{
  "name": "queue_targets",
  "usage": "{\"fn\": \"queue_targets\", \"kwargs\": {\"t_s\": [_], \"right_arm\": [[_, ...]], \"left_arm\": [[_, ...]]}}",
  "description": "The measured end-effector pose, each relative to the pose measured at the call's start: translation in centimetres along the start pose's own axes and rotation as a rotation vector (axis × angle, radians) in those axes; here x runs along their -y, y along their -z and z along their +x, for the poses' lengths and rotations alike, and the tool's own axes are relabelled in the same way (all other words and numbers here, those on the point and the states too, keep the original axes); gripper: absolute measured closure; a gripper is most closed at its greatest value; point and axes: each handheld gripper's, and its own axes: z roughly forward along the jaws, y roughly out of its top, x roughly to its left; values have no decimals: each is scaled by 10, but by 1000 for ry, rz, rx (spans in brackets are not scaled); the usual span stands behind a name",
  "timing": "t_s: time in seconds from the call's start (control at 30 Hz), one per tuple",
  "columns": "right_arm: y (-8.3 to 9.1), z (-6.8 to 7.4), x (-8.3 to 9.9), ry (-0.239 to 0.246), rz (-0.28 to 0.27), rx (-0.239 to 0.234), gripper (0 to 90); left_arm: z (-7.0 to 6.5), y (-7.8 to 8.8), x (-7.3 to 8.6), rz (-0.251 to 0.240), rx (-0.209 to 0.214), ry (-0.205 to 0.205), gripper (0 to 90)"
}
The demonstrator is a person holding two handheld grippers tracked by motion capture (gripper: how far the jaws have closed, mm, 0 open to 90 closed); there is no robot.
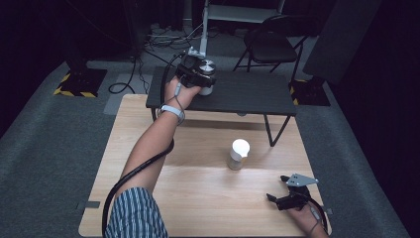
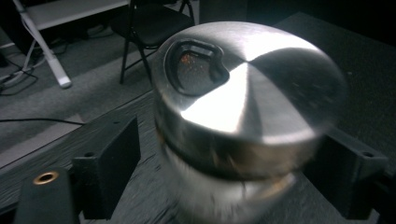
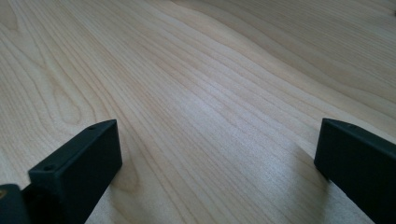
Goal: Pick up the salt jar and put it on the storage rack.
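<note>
A jar with a brushed steel lid (image 2: 243, 93) stands on the dark raised shelf (image 1: 247, 91) at the far side of the table. My left gripper (image 2: 231, 149) reaches around it, jaws on either side. A gap shows between the left pad (image 2: 116, 154) and the jar wall, so the gripper is open. From above, the left gripper (image 1: 204, 79) sits at the shelf's left part, with the steel lid (image 1: 207, 66) just beside it. My right gripper (image 1: 277, 187) rests low at the near right of the wooden table (image 1: 198, 198). It is open with nothing but wood grain between its jaws (image 3: 219, 135).
A second jar with a white top (image 1: 239, 153) stands mid-table in front of the shelf. The shelf's black legs (image 1: 271, 134) come down onto the table behind it. A folding chair (image 1: 270, 44) and a white stand (image 1: 204, 29) are on the floor beyond.
</note>
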Motion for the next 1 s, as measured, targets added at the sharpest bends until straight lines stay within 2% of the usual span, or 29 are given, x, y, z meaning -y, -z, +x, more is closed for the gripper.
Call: {"fn": "queue_targets", "kwargs": {"t_s": [0.1, 0.17, 0.2, 0.27, 0.3, 0.47, 0.5, 0.53, 0.7, 0.73, 0.77, 0.8, 0.83, 0.87, 0.9, 0.93, 1.0], "right_arm": [[0, 0, 0, 0, 0, 0, 4], [0, 0, 1, -2, -1, 3, 4], [1, 1, 1, -2, -1, 4, 4], [1, 1, 1, -3, -1, 4, 4], [1, 1, 1, -3, -1, 4, 4], [1, 1, 1, 1, -2, 1, 3], [1, 1, 1, 1, -2, 1, 3], [1, 0, 1, 1, -2, 1, 3], [0, 1, 1, 0, -4, 1, 3], [0, 1, 1, 0, -4, 1, 3], [0, 1, 1, 0, -4, 1, 3], [0, 1, 1, 0, -4, 1, 3], [1, 1, 1, 0, -4, 1, 3], [1, 1, 1, -1, -4, 1, 3], [1, 1, 1, -1, -4, 1, 3], [1, 1, 2, 1, -4, 0, 1], [1, 0, 2, 7, -3, -5, 0]], "left_arm": [[-2, 9, 2, -5, -5, -10, 103], [3, 25, 9, -34, 19, 5, 76], [3, 25, 9, -34, 19, 5, 67], [4, 44, 18, -46, 19, 1, 57], [4, 44, 18, -46, 19, 1, 52], [-1, 89, 37, -60, 5, -19, 28], [-1, 89, 37, -60, 5, -19, 24], [-4, 103, 44, -66, -1, -28, 22], [-14, 141, 61, -84, -10, -39, 16], [-14, 141, 61, -84, -10, -39, 16], [-16, 155, 69, -104, -4, -34, 16], [-18, 163, 72, -112, -2, -34, 16], [-18, 163, 72, -112, -2, -34, 16], [-22, 177, 80, -124, 2, -37, 17], [-22, 177, 80, -124, 2, -37, 17], [-25, 187, 88, -133, 3, -38, 17], [-28, 197, 97, -137, 9, -31, 18]]}}
